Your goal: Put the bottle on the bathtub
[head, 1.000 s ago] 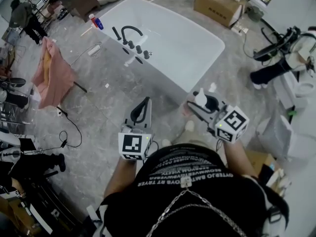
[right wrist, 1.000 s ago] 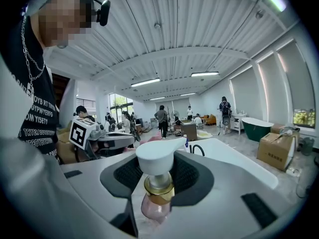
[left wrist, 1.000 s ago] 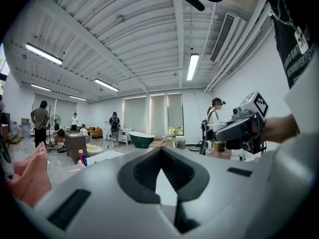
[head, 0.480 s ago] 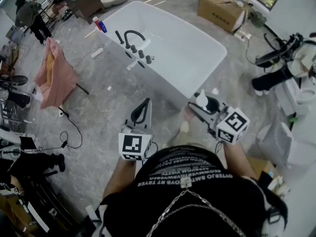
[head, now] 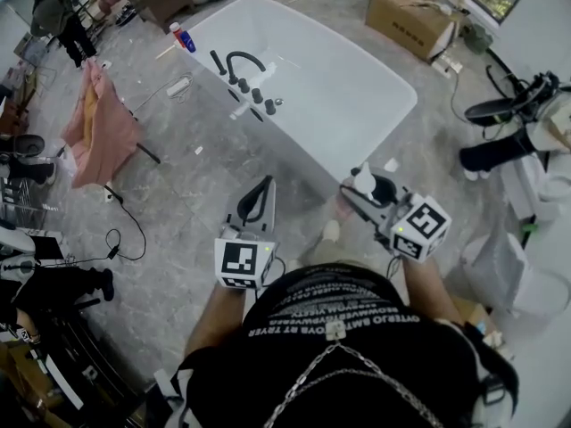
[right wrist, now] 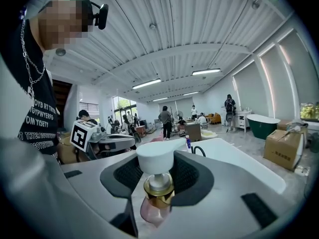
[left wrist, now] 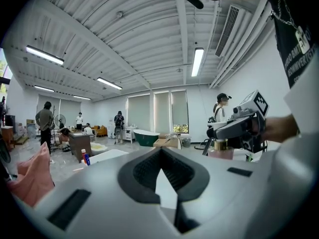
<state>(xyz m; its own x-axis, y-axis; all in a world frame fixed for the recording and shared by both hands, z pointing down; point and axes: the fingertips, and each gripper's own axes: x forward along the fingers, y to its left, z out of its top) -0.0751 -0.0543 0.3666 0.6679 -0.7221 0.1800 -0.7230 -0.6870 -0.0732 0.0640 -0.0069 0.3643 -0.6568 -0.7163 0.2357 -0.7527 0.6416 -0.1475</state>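
Observation:
A pink pump bottle (right wrist: pixel 155 185) with a white pump head and a gold collar stands upright between the jaws of my right gripper (right wrist: pixel 158 180), which is shut on it. In the head view this bottle (head: pixel 362 180) and the right gripper (head: pixel 361 193) hang just short of the near end of the white bathtub (head: pixel 357 96). My left gripper (head: pixel 256 201) is held over the grey floor to the left of it, its jaws together with nothing in them. From the left gripper (left wrist: pixel 160 171) view, the bottle (left wrist: pixel 221 151) shows at the right.
A black faucet (head: pixel 239 64) with knobs sits on the tub's left rim. A red and blue bottle (head: pixel 181 37) stands by the far corner. A pink cloth (head: pixel 94 123) hangs at the left, a cardboard box (head: pixel 415 16) lies beyond the tub, and cables cross the floor.
Both grippers have come a little closer to the bathtub's near end, and the tub sits lower in the head view. The grip on the bottle is unchanged.

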